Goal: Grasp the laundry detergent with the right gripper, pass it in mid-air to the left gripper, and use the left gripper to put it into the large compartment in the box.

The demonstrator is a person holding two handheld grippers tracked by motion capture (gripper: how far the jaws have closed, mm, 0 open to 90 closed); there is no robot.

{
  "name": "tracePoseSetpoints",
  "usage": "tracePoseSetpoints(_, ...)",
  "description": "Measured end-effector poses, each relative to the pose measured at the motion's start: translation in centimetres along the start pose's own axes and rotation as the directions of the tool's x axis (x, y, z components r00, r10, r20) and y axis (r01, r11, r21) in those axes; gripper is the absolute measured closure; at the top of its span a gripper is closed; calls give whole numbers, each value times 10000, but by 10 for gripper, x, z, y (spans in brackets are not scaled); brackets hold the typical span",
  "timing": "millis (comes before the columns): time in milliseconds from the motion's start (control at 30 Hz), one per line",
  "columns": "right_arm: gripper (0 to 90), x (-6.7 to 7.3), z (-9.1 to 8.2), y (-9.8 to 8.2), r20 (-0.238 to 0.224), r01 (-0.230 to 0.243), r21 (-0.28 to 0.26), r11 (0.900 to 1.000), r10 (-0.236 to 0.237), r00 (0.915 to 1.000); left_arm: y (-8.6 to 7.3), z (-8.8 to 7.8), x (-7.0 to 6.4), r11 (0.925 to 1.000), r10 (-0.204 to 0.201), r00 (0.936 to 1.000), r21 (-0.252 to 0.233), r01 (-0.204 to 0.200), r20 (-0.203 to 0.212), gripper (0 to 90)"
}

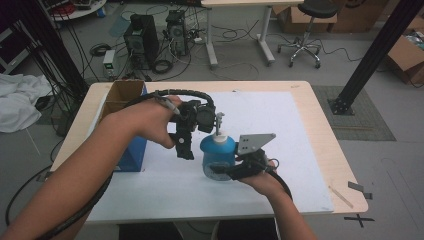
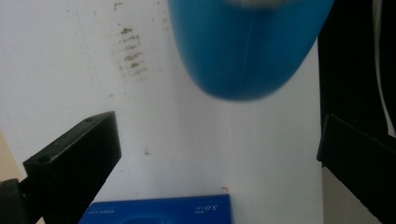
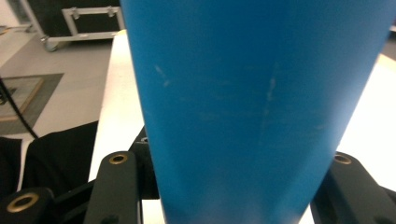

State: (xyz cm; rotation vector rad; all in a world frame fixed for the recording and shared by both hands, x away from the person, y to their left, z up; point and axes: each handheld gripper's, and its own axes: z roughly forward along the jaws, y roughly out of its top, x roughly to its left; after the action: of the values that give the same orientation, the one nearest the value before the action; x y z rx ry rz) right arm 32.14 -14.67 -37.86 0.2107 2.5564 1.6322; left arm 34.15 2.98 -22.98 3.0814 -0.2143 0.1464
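A white mat (image 1: pixel 280 150) is spread over the wooden table (image 1: pixel 320 125), and a blue pump bottle (image 1: pixel 218 155) is held above it, clamped between the jaws of the right gripper (image 1: pixel 235 170). The left gripper (image 1: pixel 186 150) is held just beside the bottle, jaws spread wide and empty.

Blue bottle (image 1: pixel 218 157), white cap (image 1: pixel 220 137)

A white mat (image 1: pixel 280 150) covers most of the worktop (image 1: pixel 320 120). At the mat's left edge stands an open cardboard box (image 1: pixel 122 95) with a blue side. Beyond the worktop, two computer towers (image 1: pixel 142 35) and a stool (image 1: pixel 307 30) stand on the floor.
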Motion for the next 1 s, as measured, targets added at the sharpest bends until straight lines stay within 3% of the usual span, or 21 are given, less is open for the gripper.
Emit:
tracePoseSetpoints(233,462,5,27,-3,-512,-33,-318,9995,17,9987,-2,7,-6,9999,-87,9993,98,83,351,1)
tracePoseSetpoints(500,461,7,54,-4,-659,4,-590,9983,-43,9978,-7,18,-11,9995,-303,9976,24,302,622,1)
tracePoseSetpoints(1000,461,12,75,12,-767,401,-734,9965,-458,9960,-12,25,-22,9987,-355,9982,373,337,482,3)
